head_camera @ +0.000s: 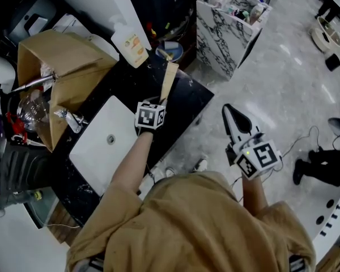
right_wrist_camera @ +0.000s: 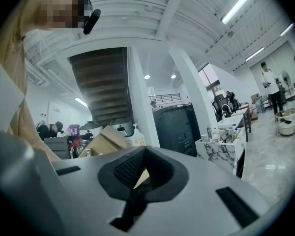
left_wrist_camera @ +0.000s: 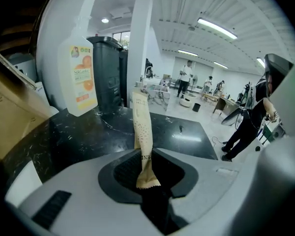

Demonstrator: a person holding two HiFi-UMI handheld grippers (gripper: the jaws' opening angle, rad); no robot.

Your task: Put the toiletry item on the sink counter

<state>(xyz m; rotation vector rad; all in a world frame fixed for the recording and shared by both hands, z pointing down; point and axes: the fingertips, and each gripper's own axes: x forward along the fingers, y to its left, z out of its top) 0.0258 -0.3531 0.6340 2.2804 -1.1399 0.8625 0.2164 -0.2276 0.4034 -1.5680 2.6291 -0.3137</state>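
The toiletry item is a long tan tube (head_camera: 168, 79) with a crimped end. My left gripper (head_camera: 157, 102) is shut on that end, over the black marble sink counter (head_camera: 130, 81). In the left gripper view the tube (left_wrist_camera: 141, 122) sticks out forward from between the jaws of my left gripper (left_wrist_camera: 148, 154), above the counter (left_wrist_camera: 73, 136). I cannot tell whether its far end touches the stone. My right gripper (head_camera: 232, 113) hangs to the right over the floor, shut with nothing in it. The right gripper (right_wrist_camera: 137, 168) points towards the counter from a distance.
A white basin (head_camera: 102, 146) with a faucet (head_camera: 71, 119) is set in the counter left of my left hand. A white bottle with an orange label (head_camera: 130, 44) (left_wrist_camera: 78, 77) stands at the counter's back. An open cardboard box (head_camera: 62, 72) lies beside it. A marble-pattern cabinet (head_camera: 226, 30) stands beyond.
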